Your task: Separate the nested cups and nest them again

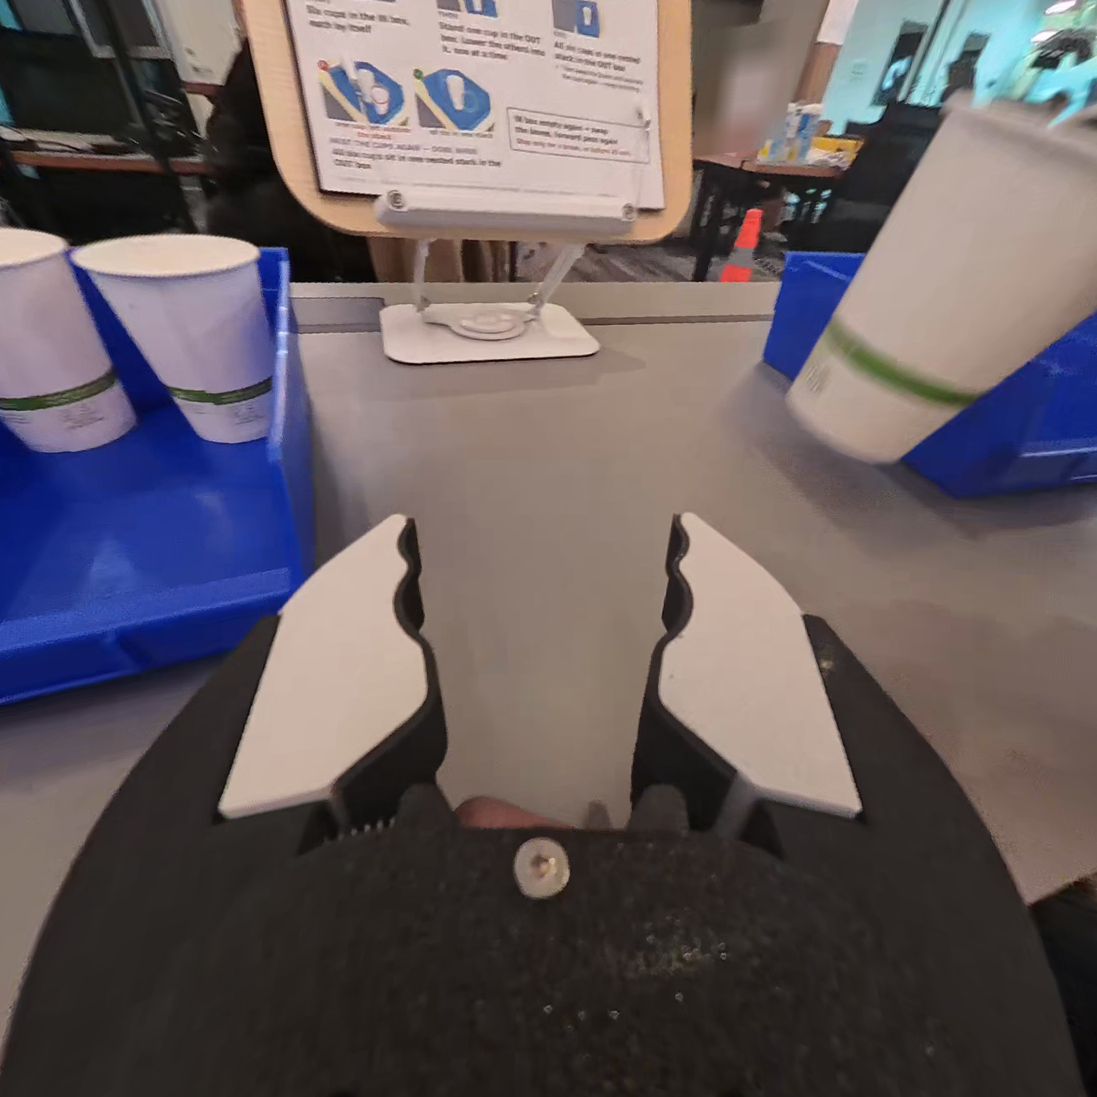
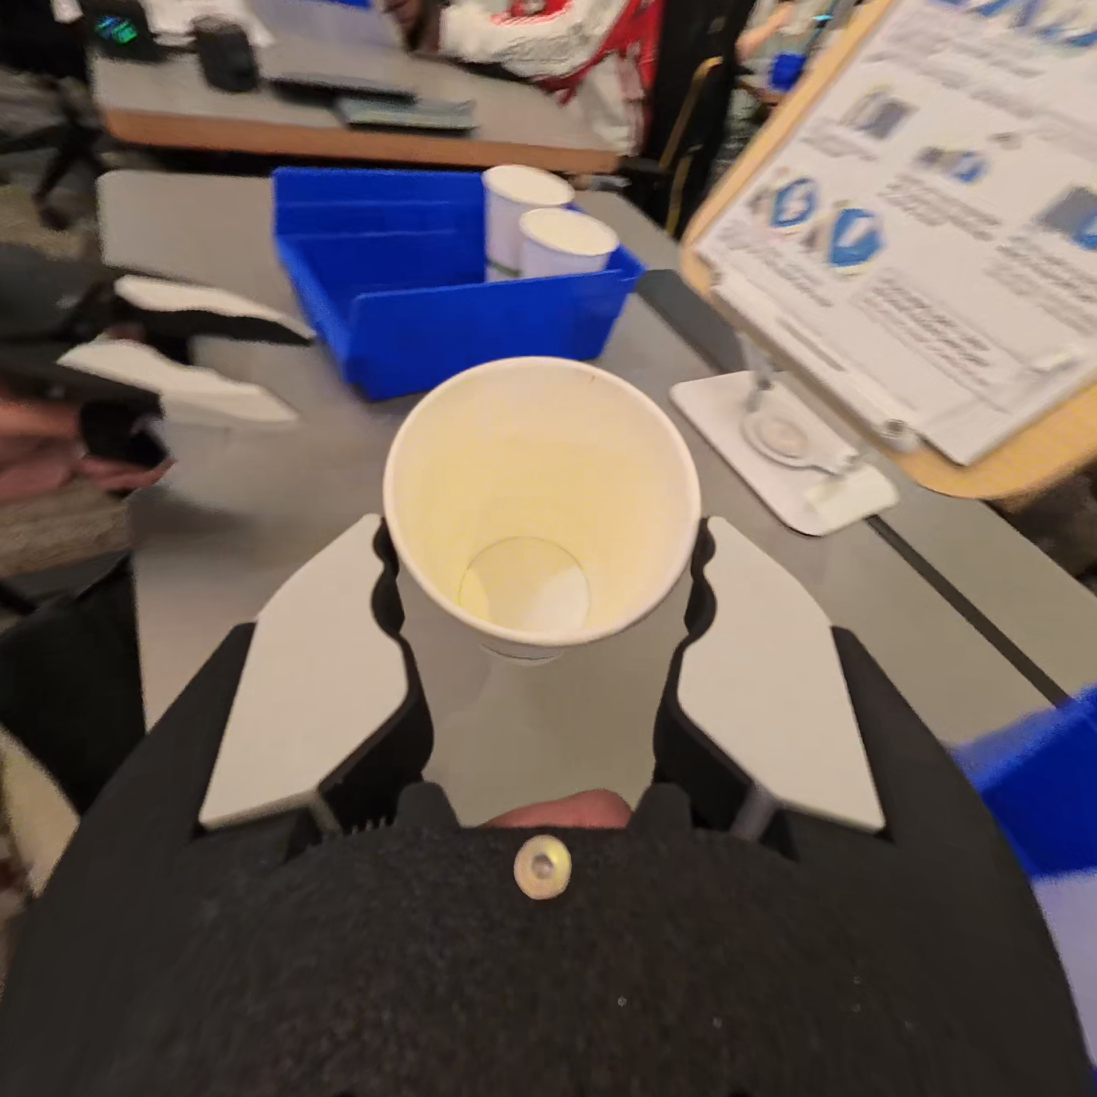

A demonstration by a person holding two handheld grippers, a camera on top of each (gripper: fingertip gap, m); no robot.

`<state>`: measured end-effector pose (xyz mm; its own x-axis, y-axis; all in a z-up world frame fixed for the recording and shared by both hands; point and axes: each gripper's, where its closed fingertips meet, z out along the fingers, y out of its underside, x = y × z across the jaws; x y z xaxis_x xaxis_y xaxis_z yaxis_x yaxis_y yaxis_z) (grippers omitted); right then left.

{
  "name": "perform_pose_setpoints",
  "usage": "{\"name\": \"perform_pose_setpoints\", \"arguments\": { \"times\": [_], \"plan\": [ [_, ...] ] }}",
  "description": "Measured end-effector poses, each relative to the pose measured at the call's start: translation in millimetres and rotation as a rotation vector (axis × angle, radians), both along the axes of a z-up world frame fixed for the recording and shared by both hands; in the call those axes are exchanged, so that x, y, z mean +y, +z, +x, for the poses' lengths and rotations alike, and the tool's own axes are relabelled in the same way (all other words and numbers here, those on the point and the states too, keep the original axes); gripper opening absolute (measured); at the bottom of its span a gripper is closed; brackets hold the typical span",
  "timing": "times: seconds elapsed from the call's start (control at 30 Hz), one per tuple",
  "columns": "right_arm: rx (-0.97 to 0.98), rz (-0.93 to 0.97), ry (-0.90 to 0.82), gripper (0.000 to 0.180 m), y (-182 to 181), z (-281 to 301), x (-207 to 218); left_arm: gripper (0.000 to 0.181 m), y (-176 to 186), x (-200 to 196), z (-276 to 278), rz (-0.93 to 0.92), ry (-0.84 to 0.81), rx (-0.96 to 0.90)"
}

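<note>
My right gripper (image 2: 541,534) is shut on a white paper cup (image 2: 534,475) with a green band, held above the grey table with its mouth toward the camera. The same cup (image 1: 926,285) shows tilted and blurred at the right of the left wrist view. My left gripper (image 1: 543,534) is open and empty above the table; it also shows at the left of the right wrist view (image 2: 249,362). Two white cups (image 1: 178,332) (image 1: 41,344) stand upright side by side in the far corner of the left blue bin (image 1: 148,564). They also show in the right wrist view (image 2: 564,243) (image 2: 516,208).
A second blue bin (image 1: 1009,439) sits at the right, behind the held cup. An instruction board on a white stand (image 1: 490,332) is at the table's far edge. Behind it are other desks, an orange cone (image 1: 742,249) and a person (image 2: 552,47).
</note>
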<state>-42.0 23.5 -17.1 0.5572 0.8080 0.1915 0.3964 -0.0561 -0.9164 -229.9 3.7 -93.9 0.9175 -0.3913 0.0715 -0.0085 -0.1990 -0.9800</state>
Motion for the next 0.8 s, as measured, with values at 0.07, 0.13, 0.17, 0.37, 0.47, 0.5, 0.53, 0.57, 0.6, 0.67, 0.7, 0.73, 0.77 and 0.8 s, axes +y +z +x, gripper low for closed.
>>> {"name": "perform_pose_setpoints", "arguments": {
  "times": [0.07, 0.13, 0.17, 0.37, 0.47, 0.5, 0.53, 0.57, 0.6, 0.67, 0.7, 0.73, 0.77, 0.8],
  "plan": [
    [0.018, -0.003, -0.129, 0.094, 19, 33, 19, 0.079, 1, -1, -6, 0.019, 0.035, 0.015],
    [0.012, 0.027, -0.295, 0.094, 42, 80, 46, 0.084, 3, -2, -2, 0.016, 0.014, -0.008],
    [0.013, 0.037, -0.401, 0.094, 55, 108, 60, 0.088, 5, -3, -1, 0.023, 0.015, -0.012],
    [0.029, -0.026, -0.790, 0.094, 76, 240, 133, 0.087, -4, -7, 3, 0.000, -0.020, -0.013],
    [-0.034, -0.091, -0.870, 0.095, 51, 273, 154, 0.087, -4, -9, 4, -0.007, -0.034, -0.019],
    [-0.038, -0.108, -0.873, 0.095, 42, 278, 159, 0.087, -2, -8, 3, 0.003, -0.030, -0.014],
    [-0.022, -0.133, -0.867, 0.095, 34, 280, 163, 0.087, -1, -8, 2, 0.011, -0.027, -0.011],
    [-0.011, -0.172, -0.860, 0.095, 22, 280, 166, 0.086, -1, -8, 1, 0.013, -0.026, -0.011],
    [-0.011, -0.210, -0.849, 0.095, 10, 279, 167, 0.086, -1, -7, 0, 0.008, -0.027, -0.018],
    [-0.017, -0.251, -0.848, 0.096, -9, 281, 170, 0.086, -4, -6, -1, -0.014, -0.033, -0.045],
    [-0.018, -0.273, -0.840, 0.096, -17, 280, 170, 0.086, -5, -6, 0, -0.024, -0.037, -0.058],
    [-0.018, -0.296, -0.831, 0.096, -23, 279, 170, 0.086, -6, -6, 0, -0.033, -0.042, -0.064],
    [-0.015, -0.315, -0.818, 0.097, -28, 278, 169, 0.086, -7, -5, 1, -0.038, -0.045, -0.064],
    [-0.014, -0.334, -0.798, 0.097, -33, 276, 167, 0.086, -8, -5, 2, -0.038, -0.048, -0.060]
  ]
}}
